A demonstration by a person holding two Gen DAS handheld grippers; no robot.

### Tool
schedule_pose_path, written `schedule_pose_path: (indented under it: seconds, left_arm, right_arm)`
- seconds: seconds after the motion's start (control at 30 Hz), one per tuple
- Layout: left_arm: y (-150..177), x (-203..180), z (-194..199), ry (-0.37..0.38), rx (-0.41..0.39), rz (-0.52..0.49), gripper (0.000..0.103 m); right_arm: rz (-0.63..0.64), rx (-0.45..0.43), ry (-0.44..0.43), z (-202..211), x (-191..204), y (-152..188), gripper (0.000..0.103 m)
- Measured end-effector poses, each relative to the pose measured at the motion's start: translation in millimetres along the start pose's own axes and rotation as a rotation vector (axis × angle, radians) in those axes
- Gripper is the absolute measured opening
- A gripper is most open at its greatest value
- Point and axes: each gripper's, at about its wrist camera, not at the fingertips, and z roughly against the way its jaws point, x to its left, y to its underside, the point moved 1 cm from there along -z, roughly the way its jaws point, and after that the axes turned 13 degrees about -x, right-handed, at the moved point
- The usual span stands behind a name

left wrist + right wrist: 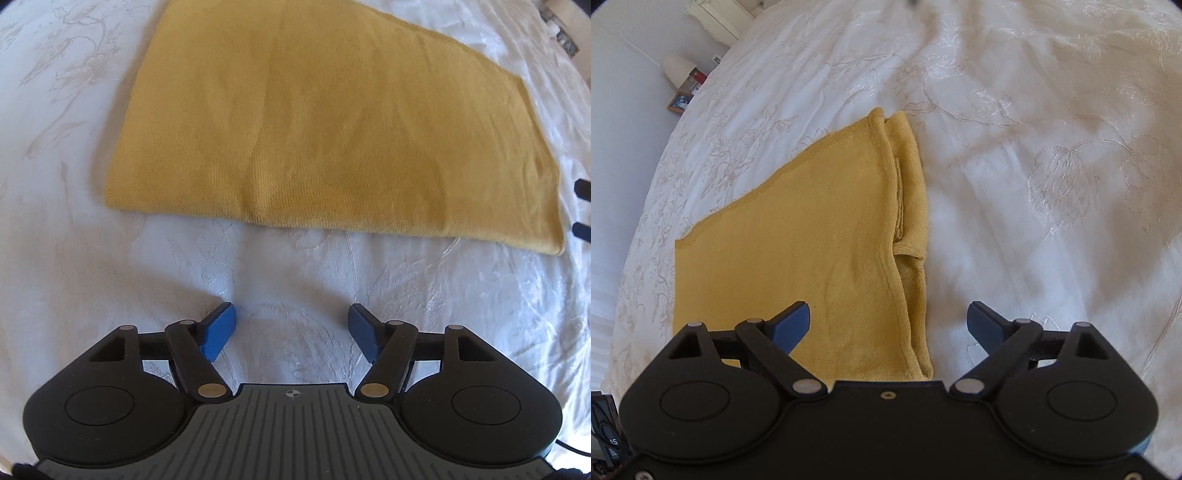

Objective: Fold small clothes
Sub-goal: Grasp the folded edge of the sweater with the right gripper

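Knit garment: mustard-yellow garment [325, 125] lies flat on the white embroidered bedspread [295, 280], already doubled over; in the right wrist view its stacked hems and a loose inner flap run along the edge toward 1 o'clock
Left gripper: left gripper [291, 328] points down at bare bedspread, jaws standing apart with nothing between the blue pads [219, 328]; the near folded edge of the garment lies at 12 o'clock, clear of the tips
Right gripper: right gripper [888, 325] hangs tilted over the near corner, jaws wide and empty; one pad sits above the fabric at 9 o'clock, the other above bedspread at 3 o'clock
Progress: probably one fold is laid, both tools free; another fold or a tidy-up likely remains
Doing it well: pinch all layers together at the two near corners, not just the top sheet; lift both ends evenly and carry them toward 12 o'clock so the edges meet square
Risk: the loose flap could slip out and bunch; soft knit stretches if pulled unevenly
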Motion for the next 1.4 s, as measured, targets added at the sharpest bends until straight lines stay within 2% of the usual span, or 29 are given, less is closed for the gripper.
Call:
schedule_pose_path:
  seconds: [0.1,0.17,0.2,0.27,0.33,0.4,0.53,0.73,0.83,1.03,1.17,1.4]
  left_arm:
    - [-7.6,-19.9,1.4,-0.081,0.056,-0.033,0.065]
    - [-17.3,-34.3,11.1,-0.128,0.061,0.021,0.065]
    - [-22.2,-39.7,20.4,-0.125,0.034,0.078,0.065]
    - [-31.3,-48.0,36.3,-0.059,-0.017,0.189,0.065]
    - [-44.8,-59.3,47.9,-0.012,-0.053,0.234,0.065]
    - [-56.6,-67.0,56.9,0.020,-0.076,0.205,0.065]
    - [-69.3,-66.8,72.4,0.015,-0.112,0.100,0.065]
    - [-91.7,-49.4,73.8,0.007,-0.121,0.139,0.065]
    - [-99.6,-39.1,71.1,0.005,-0.155,0.146,0.065]
    - [-111.0,-25.7,53.4,0.079,-0.190,0.130,0.065]
    - [-116.3,-26.8,36.1,0.089,-0.198,0.082,0.065]
    - [-132.1,-29.1,9.5,0.130,-0.209,0.086,0.065]
  right_arm:
    - [0.027,0.031,0.009,-1.0,1.5,3.6,0.093]
    - [0.058,0.041,0.017,0.5,4.3,4.8,0.093]
    - [0.072,0.044,0.022,1.8,6.1,5.0,0.093]
    - [0.091,0.042,0.028,4.4,10.6,3.5,0.093]
    - [0.106,0.031,0.028,7.7,16.7,0.2,0.093]
    - [0.115,0.016,0.015,11.4,23.4,-4.8,0.093]
    - [0.121,-0.028,-0.021,21.1,34.2,-12.9,0.093]
    - [0.099,-0.042,-0.030,25.5,32.0,-14.4,0.093]
    - [0.096,-0.034,-0.014,24.0,25.7,-13.2,0.093]
    - [0.058,-0.024,-0.005,13.9,11.0,-17.5,0.093]
    - [0.046,0.001,-0.041,-0.9,6.2,-23.4,0.095]
    - [0.039,0.061,-0.083,-32.4,0.0,-28.5,0.098]
